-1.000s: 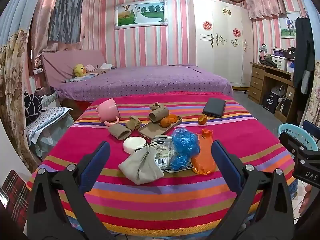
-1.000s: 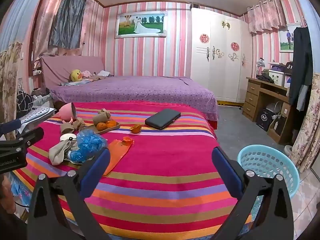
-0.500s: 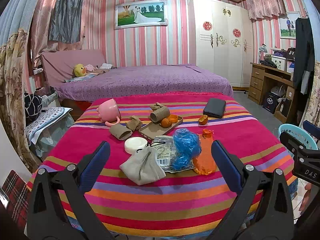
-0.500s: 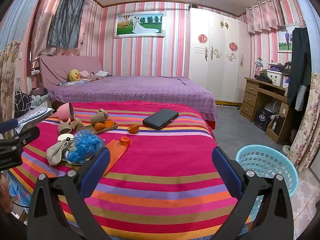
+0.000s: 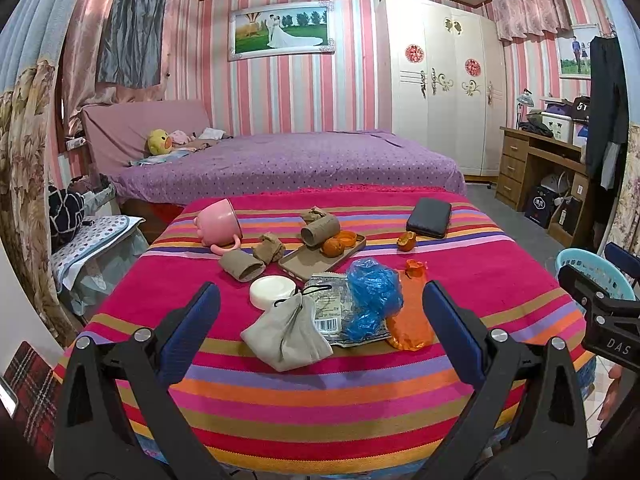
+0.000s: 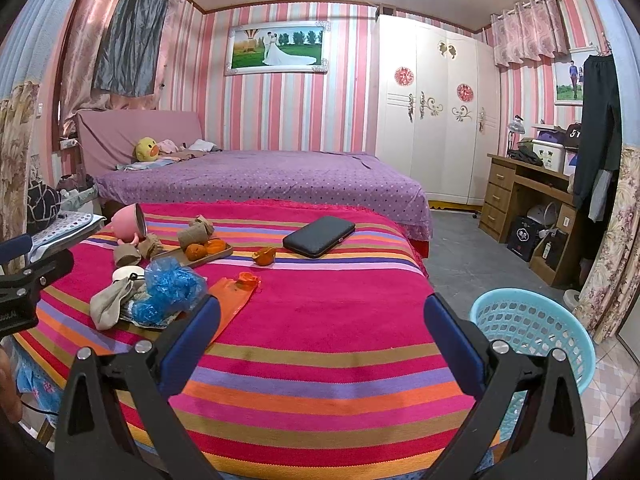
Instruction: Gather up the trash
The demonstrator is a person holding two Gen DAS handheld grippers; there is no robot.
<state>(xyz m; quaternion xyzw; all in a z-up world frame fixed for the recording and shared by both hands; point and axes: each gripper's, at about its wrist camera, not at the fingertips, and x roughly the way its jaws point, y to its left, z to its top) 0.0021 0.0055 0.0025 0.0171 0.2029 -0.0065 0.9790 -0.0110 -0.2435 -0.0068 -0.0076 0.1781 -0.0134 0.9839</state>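
Room: pink-striped bedroom walls, a purple dotted bed [image 5: 280, 164] behind a table under a bright striped cloth [image 5: 320, 392] of magenta, orange and purple bands.
Left gripper [image 5: 320, 320]: jaws spread wide and empty, blue pads raised above the near edge of the cloth, aimed at the litter pile.
Right gripper [image 6: 320, 320]: jaws likewise spread wide, holding nothing, hovering over a bare stretch of the striped cloth, to the right of the pile.
Nearest trash: a limp grey cloth pouch with a black cord [image 5: 286, 330], lying just ahead of the left jaws; touching it, a clear plastic wrapper with a barcode [image 5: 332, 308]; a crumpled blue plastic bag [image 5: 372, 294] lies on that wrapper; a flat orange plastic bag [image 5: 408, 312] at its right side.
Further back: a round white lid [image 5: 272, 291]; two brown cardboard tubes [image 5: 242, 266], one lying on a flat tan tray [image 5: 316, 260] beside small orange fruit [image 5: 333, 246]; crumpled brown paper [image 5: 270, 249]; orange peel scraps [image 5: 406, 241].
Other items: a tipped pink mug [image 5: 218, 226] at the back left; a dark rectangular case [image 5: 429, 218] at the back right.
Bin: a light blue perforated plastic basket [image 6: 532, 328] on the floor beside the table's right side, just beyond the right gripper.
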